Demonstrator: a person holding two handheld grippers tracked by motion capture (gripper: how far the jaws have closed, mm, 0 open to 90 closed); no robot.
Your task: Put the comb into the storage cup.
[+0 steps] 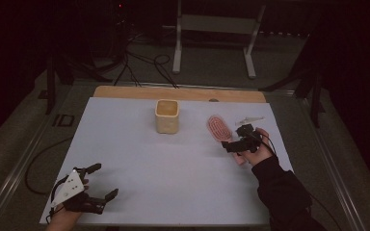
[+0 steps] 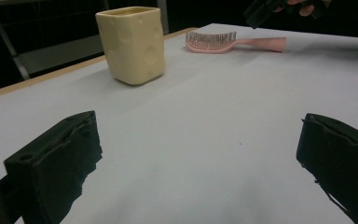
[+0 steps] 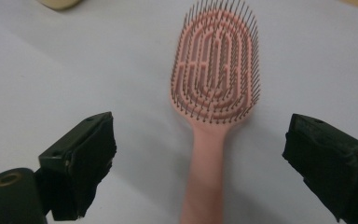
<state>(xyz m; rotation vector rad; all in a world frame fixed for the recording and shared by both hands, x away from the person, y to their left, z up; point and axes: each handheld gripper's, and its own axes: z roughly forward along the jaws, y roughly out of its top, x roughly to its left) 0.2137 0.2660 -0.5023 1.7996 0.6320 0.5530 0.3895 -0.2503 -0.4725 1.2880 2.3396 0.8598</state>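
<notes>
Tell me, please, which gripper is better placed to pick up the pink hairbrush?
The right gripper. It hovers open over the hairbrush, its jaws either side of the handle. The left gripper sits open at the table's near left corner, well away, beyond the cream cup.

Pink hairbrush (image 1: 218, 128): flat, oval, vented head with dark bristles facing up; straight pink handle. It lies flat on the white table cover (image 1: 164, 163), in the right half, nearer the far edge, head toward the far edge and handle toward the near right.

Cream cup (image 1: 167, 116): squarish, dimpled walls, open top, upright. It stands near the middle of the far edge, left of the hairbrush and apart from it.
</notes>
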